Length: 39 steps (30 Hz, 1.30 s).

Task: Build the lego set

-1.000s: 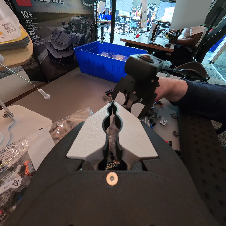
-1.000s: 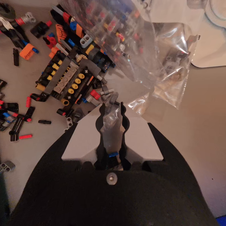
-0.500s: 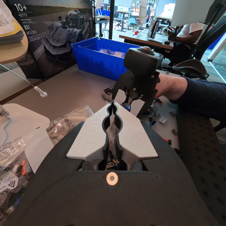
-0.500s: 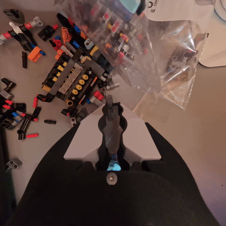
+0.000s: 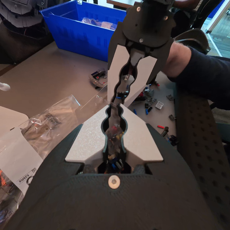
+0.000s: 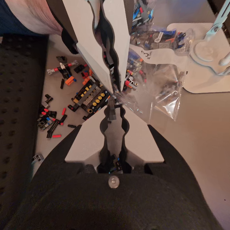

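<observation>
A clear plastic bag of lego pieces (image 5: 52,119) with a white label panel hangs between both grippers; it also shows in the right wrist view (image 6: 165,97). My left gripper (image 5: 114,105) pinches its crumpled edge, jaws only slightly apart. My right gripper (image 6: 114,106) meets it tip to tip from above, closed on the same edge with a dark grey piece (image 6: 112,112) between its tips. The right gripper also shows in the left wrist view (image 5: 117,103), and the left gripper in the right wrist view (image 6: 116,91). A part-built black, grey and yellow block (image 6: 92,98) lies on the table beneath.
Loose pieces (image 6: 52,119) are scattered by a dark dotted mat (image 6: 18,87). A blue bin (image 5: 80,32) stands at the back. A small grey assembly (image 5: 98,78) lies near it. A white stand base (image 6: 205,69) and another bag of parts (image 6: 155,37) sit at the right. The tips of both grippers are at nearly the same place.
The two grippers have come together until their tips nearly touch. The right gripper now stands steeply over the left. The left jaws have parted slightly around the bag.
</observation>
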Each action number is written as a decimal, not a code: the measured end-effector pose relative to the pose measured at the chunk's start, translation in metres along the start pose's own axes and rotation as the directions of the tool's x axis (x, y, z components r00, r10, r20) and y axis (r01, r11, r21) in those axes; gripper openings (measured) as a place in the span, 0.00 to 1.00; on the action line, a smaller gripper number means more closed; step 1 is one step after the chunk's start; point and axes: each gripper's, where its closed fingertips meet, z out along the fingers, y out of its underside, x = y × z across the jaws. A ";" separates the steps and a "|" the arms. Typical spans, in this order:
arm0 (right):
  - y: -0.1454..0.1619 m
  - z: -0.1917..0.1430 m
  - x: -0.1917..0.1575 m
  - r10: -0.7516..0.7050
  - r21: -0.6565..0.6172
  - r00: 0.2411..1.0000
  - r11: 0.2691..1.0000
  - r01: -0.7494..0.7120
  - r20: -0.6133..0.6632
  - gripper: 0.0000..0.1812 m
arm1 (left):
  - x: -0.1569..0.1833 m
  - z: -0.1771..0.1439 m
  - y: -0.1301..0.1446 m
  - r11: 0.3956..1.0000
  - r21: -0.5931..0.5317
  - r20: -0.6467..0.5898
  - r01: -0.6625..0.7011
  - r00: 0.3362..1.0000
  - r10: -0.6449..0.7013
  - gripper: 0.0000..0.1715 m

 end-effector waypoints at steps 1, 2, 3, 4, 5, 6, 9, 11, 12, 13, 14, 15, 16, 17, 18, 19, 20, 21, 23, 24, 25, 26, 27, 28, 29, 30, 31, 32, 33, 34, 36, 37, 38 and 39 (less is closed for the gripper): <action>-0.004 -0.002 0.000 -0.001 0.022 1.000 1.000 0.001 0.000 0.07 | 0.002 -0.001 -0.002 1.000 0.011 -0.011 0.006 1.000 -0.006 0.06; -0.007 -0.004 0.000 -0.009 0.040 1.000 0.999 0.009 -0.004 0.07 | 0.003 -0.002 -0.003 1.000 0.022 -0.026 0.017 1.000 -0.017 0.06; -0.010 -0.006 0.000 -0.023 0.054 1.000 0.998 0.024 -0.016 0.07 | 0.005 -0.003 -0.005 0.999 0.033 -0.049 0.039 0.998 -0.037 0.08; -0.013 -0.008 0.001 -0.040 0.068 0.999 0.997 0.042 -0.033 0.07 | 0.007 -0.005 -0.006 0.997 0.045 -0.077 0.070 0.995 -0.067 0.10; -0.017 -0.011 0.001 -0.055 0.084 0.998 0.995 0.058 -0.044 0.07 | 0.008 -0.005 -0.007 0.993 0.053 -0.103 0.101 0.990 -0.095 0.10; -0.020 -0.014 0.001 -0.067 0.098 0.996 0.993 0.072 -0.057 0.07 | 0.008 -0.006 -0.006 0.990 0.055 -0.125 0.127 0.985 -0.120 0.10; -0.028 -0.019 0.003 -0.109 0.129 0.988 0.984 0.122 -0.107 0.07 | 0.011 -0.006 -0.006 0.977 0.060 -0.212 0.207 0.959 -0.190 0.10; -0.035 -0.022 0.001 -0.130 0.157 0.984 0.976 0.149 -0.125 0.07 | 0.014 -0.005 -0.007 0.971 0.062 -0.245 0.231 0.947 -0.209 0.07; -0.037 -0.023 0.001 -0.140 0.162 0.981 0.974 0.161 -0.133 0.07 | 0.015 -0.005 -0.008 0.971 0.066 -0.248 0.229 0.947 -0.206 0.06; -0.037 -0.023 0.000 -0.148 0.161 0.979 0.972 0.171 -0.141 0.07 | 0.015 -0.006 -0.008 0.972 0.067 -0.248 0.225 0.947 -0.202 0.05; -0.038 -0.024 0.001 -0.152 0.163 0.978 0.971 0.175 -0.146 0.07 | 0.015 -0.006 -0.008 0.973 0.072 -0.249 0.221 0.948 -0.197 0.03; -0.039 -0.025 0.000 -0.148 0.171 0.979 0.970 0.172 -0.144 0.07 | 0.015 -0.007 -0.008 0.973 0.074 -0.249 0.217 0.949 -0.193 0.01; -0.039 -0.026 0.000 -0.140 0.178 0.981 0.970 0.164 -0.136 0.07 | 0.014 -0.007 -0.008 0.975 0.076 -0.242 0.209 0.952 -0.186 0.00; -0.039 -0.027 0.000 -0.134 0.186 0.983 0.970 0.156 -0.129 0.07 | 0.015 -0.007 -0.009 0.976 0.083 -0.238 0.203 0.955 -0.178 0.00; -0.040 -0.028 0.000 -0.134 0.192 0.982 0.969 0.157 -0.130 0.07 | 0.015 -0.008 -0.010 0.976 0.086 -0.238 0.200 0.955 -0.175 0.00; -0.041 -0.028 0.000 -0.139 0.193 0.981 0.967 0.164 -0.137 0.07 | 0.015 -0.008 -0.010 0.977 0.084 -0.239 0.198 0.955 -0.173 0.00; -0.041 -0.028 0.000 -0.144 0.192 0.980 0.967 0.169 -0.140 0.07 | 0.015 -0.008 -0.010 0.977 0.085 -0.240 0.197 0.955 -0.172 0.00; -0.041 -0.028 -0.001 -0.145 0.194 0.980 0.966 0.170 -0.139 0.07 | 0.015 -0.009 -0.010 0.977 0.090 -0.241 0.195 0.956 -0.169 0.00; -0.043 -0.031 -0.001 -0.140 0.212 0.982 0.963 0.165 -0.128 0.07 | 0.015 -0.009 -0.011 0.977 0.096 -0.236 0.191 0.958 -0.164 0.00; -0.044 -0.033 -0.002 -0.136 0.226 0.983 0.961 0.160 -0.121 0.07 | 0.014 -0.009 -0.012 0.978 0.097 -0.228 0.186 0.960 -0.160 0.00; -0.045 -0.035 -0.003 -0.129 0.242 0.986 0.958 0.152 -0.110 0.06 | 0.013 -0.010 -0.012 0.978 0.099 -0.225 0.183 0.962 -0.157 0.00; -0.047 -0.036 -0.004 -0.119 0.259 0.988 0.956 0.140 -0.095 0.05 | 0.013 -0.010 -0.013 0.978 0.103 -0.225 0.182 0.962 -0.155 0.00; -0.047 -0.038 -0.004 -0.106 0.272 0.991 0.954 0.124 -0.079 0.05 | 0.013 -0.011 -0.013 0.978 0.106 -0.222 0.178 0.963 -0.151 0.00; -0.047 -0.038 -0.004 -0.096 0.280 0.993 0.954 0.111 -0.069 0.05 | 0.013 -0.011 -0.013 0.980 0.105 -0.215 0.170 0.966 -0.145 0.00; -0.047 -0.038 -0.004 -0.089 0.281 0.994 0.954 0.102 -0.059 0.05 | 0.013 -0.011 -0.012 0.983 0.098 -0.204 0.158 0.969 -0.135 0.00; -0.046 -0.037 -0.004 -0.083 0.276 0.995 0.956 0.094 -0.050 0.05 | 0.012 -0.010 -0.011 0.985 0.090 -0.194 0.144 0.973 -0.124 0.00; -0.044 -0.036 -0.004 -0.075 0.269 0.996 0.959 0.085 -0.048 0.05 | 0.013 -0.010 -0.010 0.988 0.081 -0.190 0.131 0.975 -0.113 0.00; -0.043 -0.035 -0.003 -0.067 0.264 0.997 0.961 0.076 -0.045 0.06 | 0.014 -0.009 -0.009 0.990 0.075 -0.185 0.118 0.977 -0.102 0.00; -0.043 -0.034 -0.003 -0.058 0.266 0.998 0.962 0.064 -0.032 0.07 | 0.015 -0.009 -0.009 0.992 0.069 -0.179 0.103 0.980 -0.089 0.00; -0.043 -0.034 -0.004 -0.048 0.274 0.999 0.961 0.050 -0.014 0.07 | 0.016 -0.008 -0.008 0.994 0.063 -0.175 0.090 0.982 -0.078 0.00; -0.044 -0.033 -0.006 -0.032 0.285 0.999 0.958 0.026 0.017 0.07 | 0.016 -0.007 -0.007 0.996 0.056 -0.160 0.069 0.985 -0.060 0.00; -0.043 -0.033 -0.007 -0.028 0.282 0.999 0.959 0.018 0.030 0.05 | 0.015 -0.006 -0.006 0.997 0.050 -0.151 0.058 0.987 -0.050 0.00; -0.042 -0.033 -0.008 -0.025 0.279 0.999 0.960 0.013 0.039 0.03 | 0.015 -0.006 -0.005 0.997 0.048 -0.147 0.052 0.988 -0.045 0.00; -0.042 -0.032 -0.008 -0.022 0.278 0.999 0.961 0.009 0.044 0.03 | 0.015 -0.006 -0.006 0.998 0.049 -0.145 0.050 0.988 -0.043 0.00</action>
